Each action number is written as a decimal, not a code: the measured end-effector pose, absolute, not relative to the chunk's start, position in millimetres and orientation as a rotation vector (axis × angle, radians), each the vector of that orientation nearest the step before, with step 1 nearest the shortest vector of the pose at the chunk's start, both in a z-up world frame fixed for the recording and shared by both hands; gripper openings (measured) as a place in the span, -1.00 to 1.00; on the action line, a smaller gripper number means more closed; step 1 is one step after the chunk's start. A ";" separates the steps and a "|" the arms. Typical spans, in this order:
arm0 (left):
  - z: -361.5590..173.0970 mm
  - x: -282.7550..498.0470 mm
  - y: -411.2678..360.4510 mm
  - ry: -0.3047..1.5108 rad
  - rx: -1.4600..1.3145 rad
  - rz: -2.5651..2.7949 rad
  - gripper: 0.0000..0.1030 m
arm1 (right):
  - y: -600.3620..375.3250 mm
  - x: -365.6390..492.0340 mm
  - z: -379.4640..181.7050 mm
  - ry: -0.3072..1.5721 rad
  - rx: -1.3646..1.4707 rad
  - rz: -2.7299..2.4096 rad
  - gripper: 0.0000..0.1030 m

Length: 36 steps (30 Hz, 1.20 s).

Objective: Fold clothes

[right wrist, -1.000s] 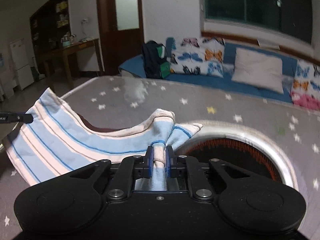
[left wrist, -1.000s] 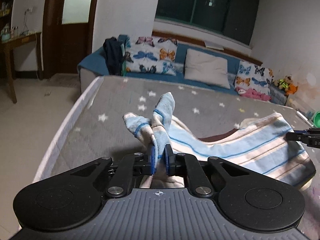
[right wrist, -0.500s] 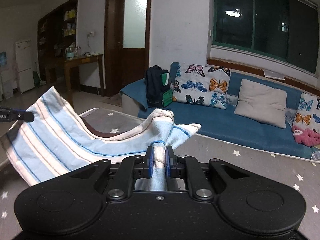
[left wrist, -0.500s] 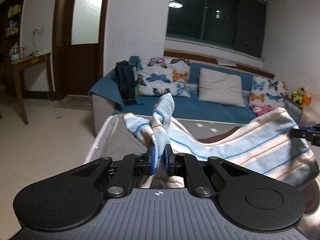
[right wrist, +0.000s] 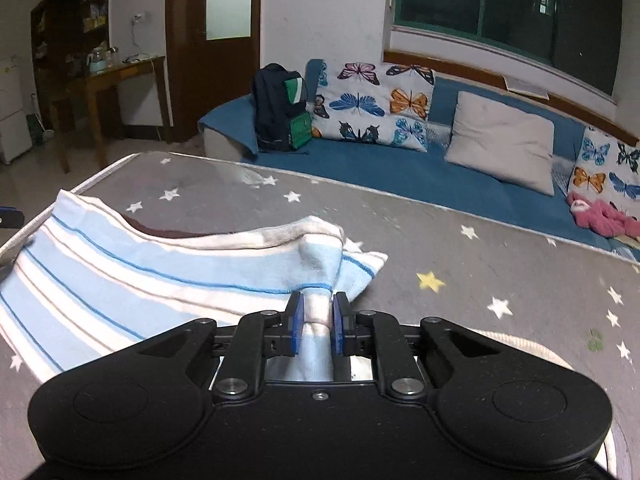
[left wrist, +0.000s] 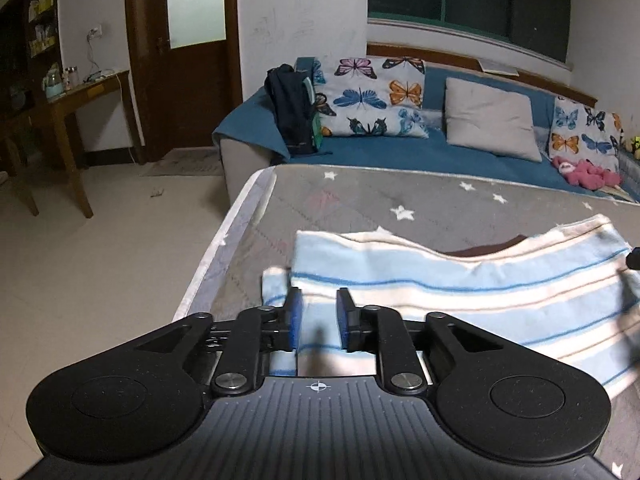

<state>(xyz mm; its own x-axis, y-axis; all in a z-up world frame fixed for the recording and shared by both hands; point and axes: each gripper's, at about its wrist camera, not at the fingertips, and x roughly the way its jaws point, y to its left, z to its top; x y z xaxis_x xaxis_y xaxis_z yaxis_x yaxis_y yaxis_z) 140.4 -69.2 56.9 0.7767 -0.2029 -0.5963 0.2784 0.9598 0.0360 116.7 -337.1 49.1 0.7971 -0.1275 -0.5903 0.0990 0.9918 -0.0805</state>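
A light-blue and cream striped cloth (left wrist: pixel 460 296) lies spread on the grey star-patterned bed (left wrist: pixel 400 200). My left gripper (left wrist: pixel 318 320) is open just above the cloth's left edge, with nothing between its fingers. In the right wrist view the same striped cloth (right wrist: pixel 132 272) stretches to the left. My right gripper (right wrist: pixel 316 320) is shut on a bunched corner of it, held low over the bed (right wrist: pixel 480 264).
The bed's left edge (left wrist: pixel 208 276) drops to a tiled floor (left wrist: pixel 100 272). A blue sofa (left wrist: pixel 400 152) with butterfly pillows, a grey cushion and a dark backpack (right wrist: pixel 280 108) stands behind the bed. A wooden table (left wrist: pixel 68 108) is at the far left.
Both grippers came down from a raised hold to the bed. My left gripper opened and let go of the cloth corner, which now lies flat. My right gripper still holds its corner.
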 end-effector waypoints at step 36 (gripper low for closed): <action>5.1 -32.8 -2.8 0.608 0.126 -0.181 0.35 | -471.5 -130.8 -11.5 0.616 0.068 -0.490 0.47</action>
<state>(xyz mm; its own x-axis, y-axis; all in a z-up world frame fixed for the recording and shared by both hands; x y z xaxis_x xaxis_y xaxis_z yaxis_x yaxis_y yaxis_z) -32.8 -2.8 5.1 0.8056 -0.1320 -0.5775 0.2060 0.9764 0.0643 -130.8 -471.5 -11.5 0.7062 -0.4203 -0.5697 0.4603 0.8840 -0.0817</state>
